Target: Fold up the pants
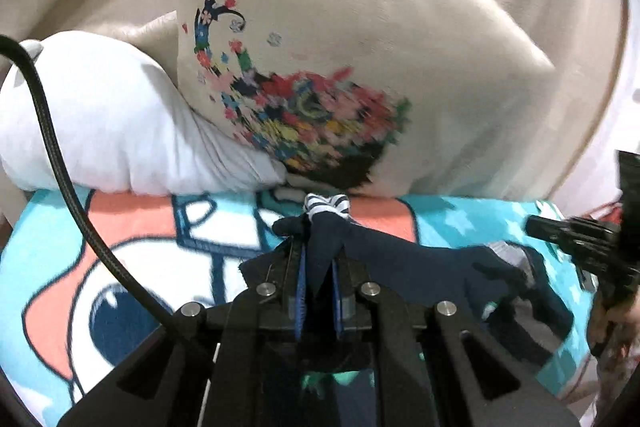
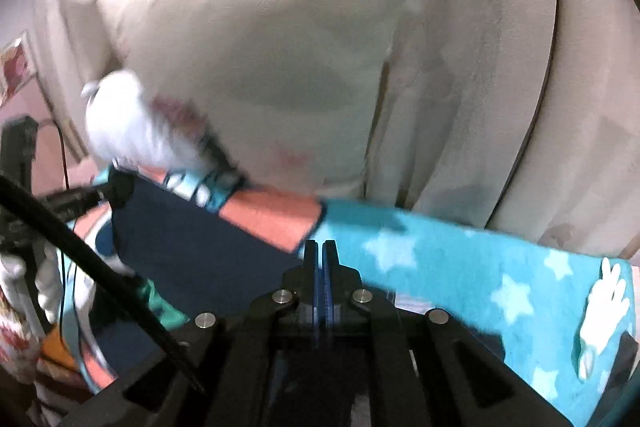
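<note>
The pants (image 1: 404, 259) are dark navy with a blue-and-white striped lining (image 1: 326, 205). They lie over a cartoon-print blanket (image 1: 132, 259). My left gripper (image 1: 320, 251) is shut on a bunched edge of the pants, which pokes up between the fingers. In the right wrist view the pants (image 2: 192, 247) stretch from the left gripper at far left (image 2: 100, 197) to my right gripper (image 2: 322, 247). The right fingers are pressed together at the pants' edge; the cloth between them is hard to see.
A cream cushion with a flower print (image 1: 320, 59) and a white pillow (image 1: 104, 123) lean at the back of the blanket. Pale curtains (image 2: 500, 67) hang behind. The turquoise star-print part of the blanket (image 2: 500, 291) spreads to the right. A black cable (image 1: 60, 155) crosses left.
</note>
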Available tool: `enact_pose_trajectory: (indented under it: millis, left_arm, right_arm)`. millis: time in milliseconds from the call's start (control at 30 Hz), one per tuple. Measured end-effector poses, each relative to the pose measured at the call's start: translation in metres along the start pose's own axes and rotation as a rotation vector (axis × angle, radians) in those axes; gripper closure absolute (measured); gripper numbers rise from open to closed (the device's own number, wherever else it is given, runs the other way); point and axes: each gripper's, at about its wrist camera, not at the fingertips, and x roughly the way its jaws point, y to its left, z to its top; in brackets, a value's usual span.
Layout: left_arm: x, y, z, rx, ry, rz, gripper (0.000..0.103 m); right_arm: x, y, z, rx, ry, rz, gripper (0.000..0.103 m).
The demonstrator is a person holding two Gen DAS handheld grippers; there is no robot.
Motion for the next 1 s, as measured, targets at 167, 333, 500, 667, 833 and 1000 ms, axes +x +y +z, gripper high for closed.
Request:
enact_pose_trajectory:
  millis: [167,333,500,667,833,1000]
  left_arm:
    - [0.001,-0.006,-0.015,-0.019,0.017,0.004,0.093]
    - [0.002,-0.006,-0.021,-0.023,0.02,0.025,0.093]
    - [0.013,-0.006,-0.018,-0.035,0.026,0.04,0.093]
    - [0.024,-0.002,-0.015,-0.048,0.038,0.053,0.093]
    - [0.036,0.002,-0.002,-0.071,0.046,0.072,0.093]
    - [0.042,0.008,0.027,-0.129,0.017,0.058,0.093]
  right_arm:
    - [0.044,-0.015,-0.004,-0.03,0.115,0.001,0.042]
    - [0.103,-0.006,-0.017,-0.097,0.271,0.048,0.043]
    - [0.124,0.005,-0.022,-0.195,0.255,0.022,0.035]
    - [0.115,0.007,-0.027,-0.147,0.247,0.153,0.095]
    - [0.104,0.007,-0.021,-0.126,0.203,0.106,0.098]
    - [0.071,-0.009,0.009,-0.046,0.053,0.026,0.098]
